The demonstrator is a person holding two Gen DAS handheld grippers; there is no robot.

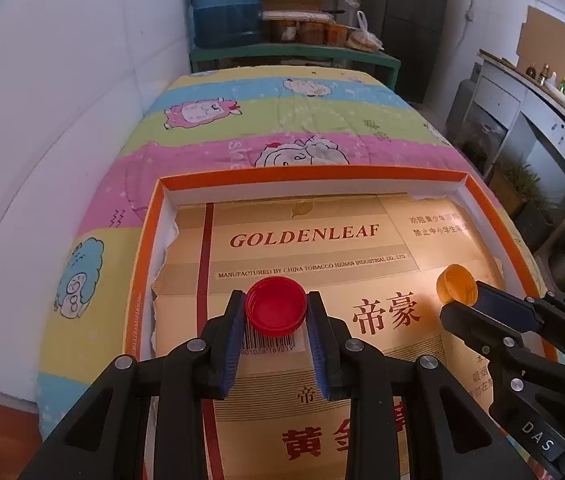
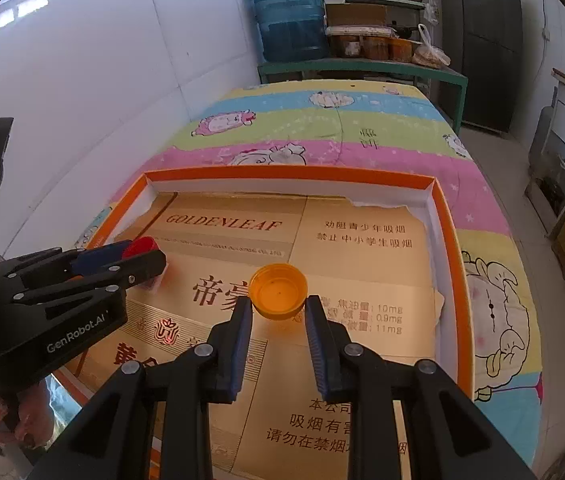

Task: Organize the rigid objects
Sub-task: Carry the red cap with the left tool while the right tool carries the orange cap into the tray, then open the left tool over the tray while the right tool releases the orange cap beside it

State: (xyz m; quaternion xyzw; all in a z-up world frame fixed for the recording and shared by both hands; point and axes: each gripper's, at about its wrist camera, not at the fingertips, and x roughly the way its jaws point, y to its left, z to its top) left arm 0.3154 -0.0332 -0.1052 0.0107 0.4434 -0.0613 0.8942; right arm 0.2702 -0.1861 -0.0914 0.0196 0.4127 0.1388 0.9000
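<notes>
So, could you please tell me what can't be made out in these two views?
- Left wrist view: the tray's near edge, hidden behind the left gripper holding the red cap.
- Right wrist view: most of the red cap, hidden by the left gripper's fingers.
- Both views: whether the orange cap touches the tray floor.

Each camera rides just behind its own fingers, looking forward and steeply down into the orange-rimmed box (image 1: pixel 144 256) from close above; the left wrist view catches the right gripper (image 1: pixel 456 300) at its right edge – the right wrist view catches the left gripper (image 2: pixel 146 254) at its left. Both share the box, the cartoon quilt (image 1: pixel 218 136) and the blue water jug (image 2: pixel 288 20) far behind.
</notes>
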